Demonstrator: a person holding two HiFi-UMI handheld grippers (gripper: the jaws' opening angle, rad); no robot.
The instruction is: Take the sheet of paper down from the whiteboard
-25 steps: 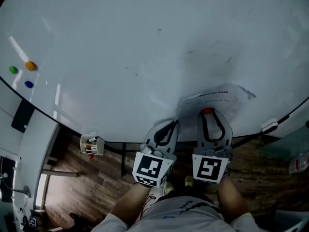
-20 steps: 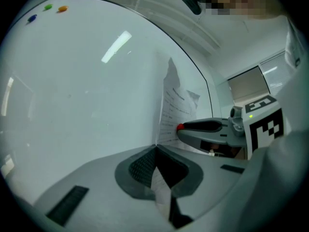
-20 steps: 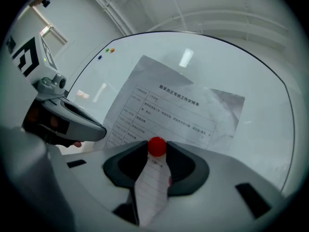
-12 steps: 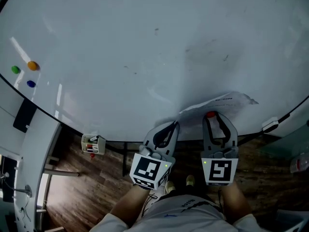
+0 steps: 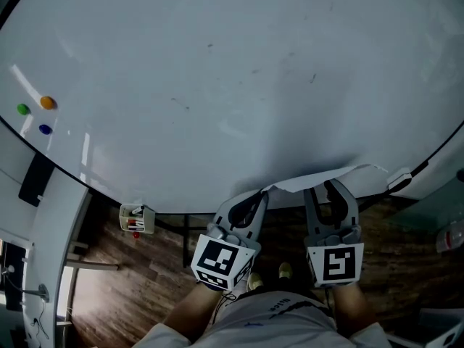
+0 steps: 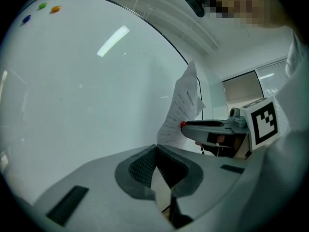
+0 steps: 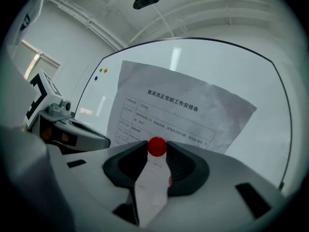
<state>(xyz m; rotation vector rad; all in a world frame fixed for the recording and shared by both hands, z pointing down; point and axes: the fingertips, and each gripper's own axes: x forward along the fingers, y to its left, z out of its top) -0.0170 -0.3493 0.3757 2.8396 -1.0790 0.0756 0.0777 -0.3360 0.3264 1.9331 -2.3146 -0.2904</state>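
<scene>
The sheet of paper (image 5: 319, 179) hangs clear of the whiteboard (image 5: 217, 85) and shows edge-on in the head view. In the right gripper view its printed face (image 7: 178, 115) stands up in front of the board. My right gripper (image 5: 330, 185) is shut on the sheet's lower edge. A red magnet (image 7: 157, 146) sits pinched at its fingertips. My left gripper (image 5: 259, 193) is just left of it, shut and empty, its tips close to the board's lower edge. From the left gripper view the paper (image 6: 183, 103) rises above the right gripper (image 6: 187, 125).
Green (image 5: 23, 109), orange (image 5: 48, 102) and blue (image 5: 45, 130) magnets stick to the board at far left. A marker holder (image 5: 135, 218) hangs below the board's lower edge. A small white piece (image 5: 399, 178) sits on the board's right rim. Wooden floor lies beneath.
The paper has come off the board, going from flat against it to edge-on. Both grippers drew back from the board, and the right one rolled.
</scene>
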